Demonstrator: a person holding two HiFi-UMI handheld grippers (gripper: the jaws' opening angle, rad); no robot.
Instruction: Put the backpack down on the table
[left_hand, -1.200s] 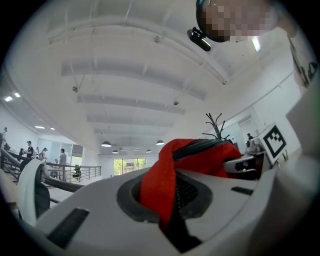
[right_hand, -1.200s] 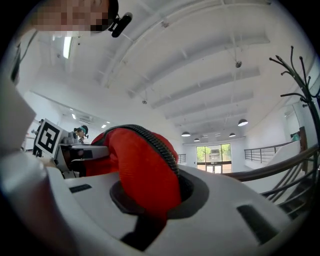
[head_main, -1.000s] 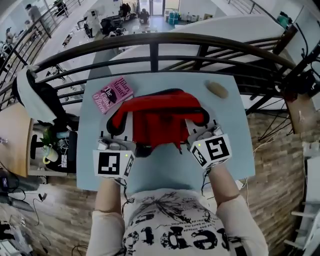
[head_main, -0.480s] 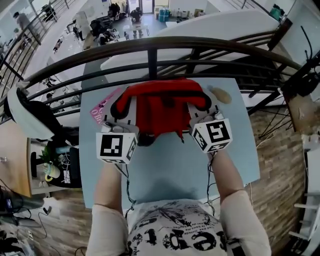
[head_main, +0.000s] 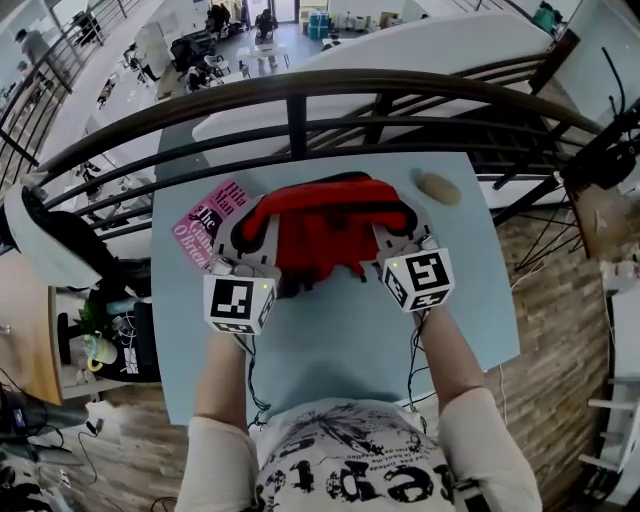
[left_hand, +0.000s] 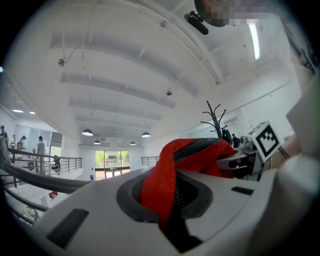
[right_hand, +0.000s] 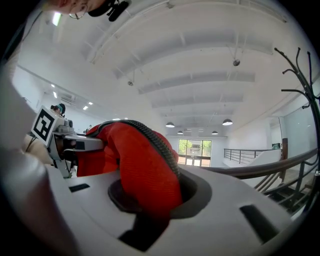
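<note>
The red backpack (head_main: 320, 225) with black trim hangs low over the far half of the light blue table (head_main: 330, 345); I cannot tell whether it rests on it. My left gripper (head_main: 252, 238) is shut on red fabric at the bag's left end, which fills its jaws (left_hand: 170, 197). At the bag's right end, my right gripper (head_main: 396, 232) still pinches red fabric (right_hand: 145, 170) while its jaws are opening. Each gripper view shows the other gripper across the bag.
A pink book (head_main: 205, 222) lies on the table just left of the bag. At the far right corner sits a tan oval object (head_main: 437, 186). A dark metal railing (head_main: 300, 90) runs right behind the table's far edge. The person's arms reach over the near half.
Both grippers carried the backpack forward over the table and then lower. The pink book, half covered by the bag half a second ago, shows again.
</note>
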